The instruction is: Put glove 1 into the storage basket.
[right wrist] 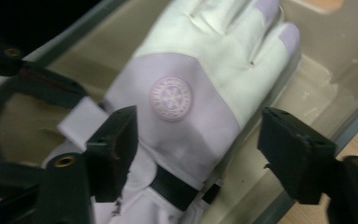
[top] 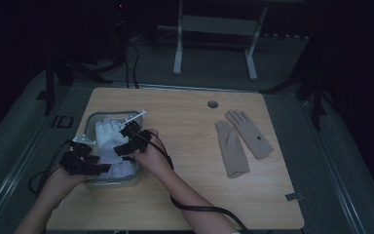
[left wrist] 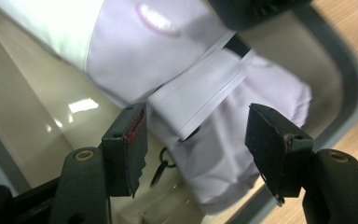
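1. Plainly, no readable writing is offered: a round embossed badge point(right wrist: 170, 98) is seen on the back of the white glove point(right wrist: 200, 88), but its lettering is too blurred to be made out.
2. The white glove is laid in a grey tray point(top: 93, 118) at the left of the tabletop point(top: 185, 146); in the high view its long axis runs up and away from the person, fingers toward the tray's far wall, cuff toward the near end.
3. The glove's fingers and upper back are cream-white, while the lower back and cuff are a pale lilac; a black strap is seen across the wrist, and a folded lilac tab lies at the cuff.
4. The left gripper point(left wrist: 198, 140) is held open over the cuff end, its jaws set apart on either side of the lilac tab; whether either jaw touches the fabric cannot be told.
5. The right gripper point(right wrist: 198, 140) is likewise spread open above the glove's wrist, nothing being clamped between its jaws.
6. Two beige gloves point(top: 241, 141) are laid side by side at the right of the tabletop, well apart from the tray, fingers pointing away from the person.
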The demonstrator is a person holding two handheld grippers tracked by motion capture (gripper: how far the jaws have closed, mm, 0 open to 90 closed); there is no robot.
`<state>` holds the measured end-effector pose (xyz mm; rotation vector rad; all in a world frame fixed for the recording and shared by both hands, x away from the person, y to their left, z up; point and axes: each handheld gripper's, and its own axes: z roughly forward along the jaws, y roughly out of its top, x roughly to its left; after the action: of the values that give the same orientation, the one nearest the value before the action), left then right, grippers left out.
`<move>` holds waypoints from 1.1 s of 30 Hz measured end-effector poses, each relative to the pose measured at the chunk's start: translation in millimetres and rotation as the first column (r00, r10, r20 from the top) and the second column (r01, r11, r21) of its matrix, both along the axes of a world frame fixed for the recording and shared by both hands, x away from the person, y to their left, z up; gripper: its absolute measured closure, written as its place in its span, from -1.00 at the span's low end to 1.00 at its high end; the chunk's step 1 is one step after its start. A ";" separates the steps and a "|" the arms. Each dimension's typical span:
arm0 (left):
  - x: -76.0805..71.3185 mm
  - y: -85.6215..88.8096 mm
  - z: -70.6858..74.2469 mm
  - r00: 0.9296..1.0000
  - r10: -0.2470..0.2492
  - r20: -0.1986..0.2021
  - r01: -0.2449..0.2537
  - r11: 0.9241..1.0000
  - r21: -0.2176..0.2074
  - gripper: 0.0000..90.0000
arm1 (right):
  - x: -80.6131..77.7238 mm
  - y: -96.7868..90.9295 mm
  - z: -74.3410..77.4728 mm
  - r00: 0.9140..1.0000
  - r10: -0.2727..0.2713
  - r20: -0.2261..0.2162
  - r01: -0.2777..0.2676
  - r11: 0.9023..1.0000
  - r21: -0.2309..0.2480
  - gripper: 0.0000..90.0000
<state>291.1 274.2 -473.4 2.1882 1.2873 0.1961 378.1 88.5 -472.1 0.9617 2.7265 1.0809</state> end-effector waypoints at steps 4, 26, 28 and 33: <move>-2.6 -7.3 8.1 0.999 -0.008 0.037 0.008 1.000 -0.004 -0.12 | -3.0 -6.4 10.1 1.000 0.023 0.000 -0.023 0.999 0.035 -0.53; -10.5 -60.6 18.1 0.973 -0.162 0.162 0.181 0.977 -0.112 -0.07 | 2.4 -86.0 22.4 0.999 -0.049 0.012 0.048 0.995 0.087 -0.60; -12.3 -67.9 18.8 0.962 -0.196 0.192 0.221 0.968 -0.120 -0.06 | 3.0 -94.5 22.0 0.998 -0.055 0.017 0.054 0.995 0.082 -0.60; -17.9 -87.5 17.7 0.934 -0.256 0.250 0.295 0.946 -0.134 -0.04 | 3.7 -111.7 23.6 0.997 -0.065 0.037 0.062 0.995 0.075 -0.59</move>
<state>273.2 186.7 -455.7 2.1005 0.8273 0.2115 381.8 -23.2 -448.4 1.0186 2.6228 1.1841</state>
